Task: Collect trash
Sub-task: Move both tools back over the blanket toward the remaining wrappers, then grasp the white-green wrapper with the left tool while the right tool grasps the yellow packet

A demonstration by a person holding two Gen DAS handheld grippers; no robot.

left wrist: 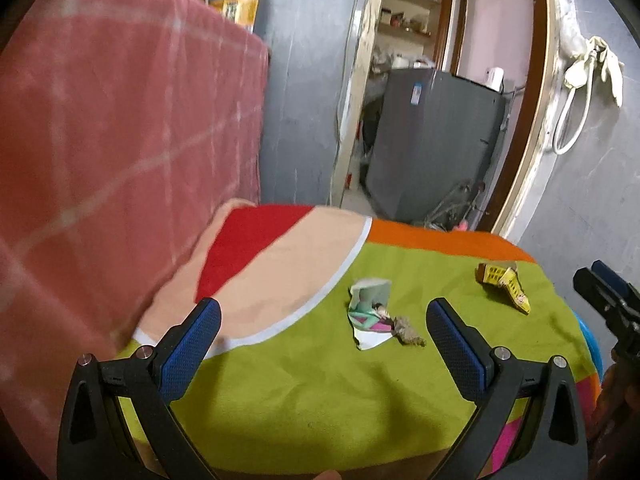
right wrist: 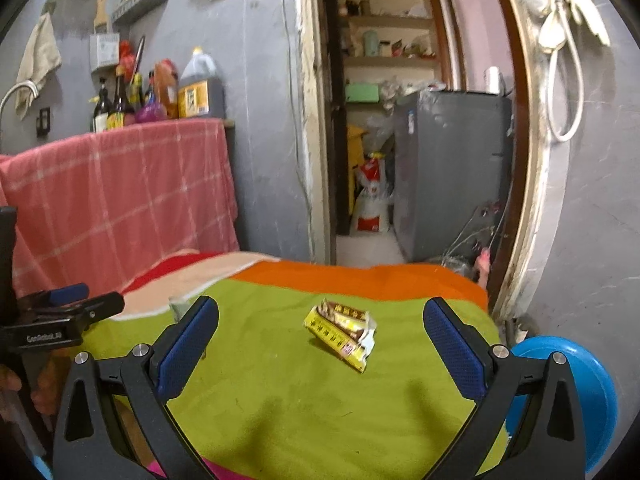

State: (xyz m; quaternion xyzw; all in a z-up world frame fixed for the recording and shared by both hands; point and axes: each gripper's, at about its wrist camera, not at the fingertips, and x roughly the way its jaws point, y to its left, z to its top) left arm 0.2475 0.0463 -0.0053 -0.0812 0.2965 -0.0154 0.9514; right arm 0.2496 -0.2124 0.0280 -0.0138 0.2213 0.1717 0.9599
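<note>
A crumpled teal and pink wrapper [left wrist: 370,312] with a brown scrap [left wrist: 408,330] beside it lies on the green cloth [left wrist: 320,380], just ahead of my open, empty left gripper [left wrist: 324,332]. A crushed yellow carton [left wrist: 506,284] lies further right; in the right wrist view the yellow carton [right wrist: 344,332] sits between and ahead of the open, empty right gripper [right wrist: 320,334]. The right gripper shows at the left view's right edge [left wrist: 608,300]; the left gripper shows at the right view's left edge [right wrist: 68,304].
A pink checked cloth [left wrist: 112,128] hangs over a counter at left, with bottles [right wrist: 160,92] on top. A doorway ahead shows a grey fridge [right wrist: 452,168]. A blue basin [right wrist: 580,396] sits low at right beside the table. A cable [right wrist: 564,80] hangs on the wall.
</note>
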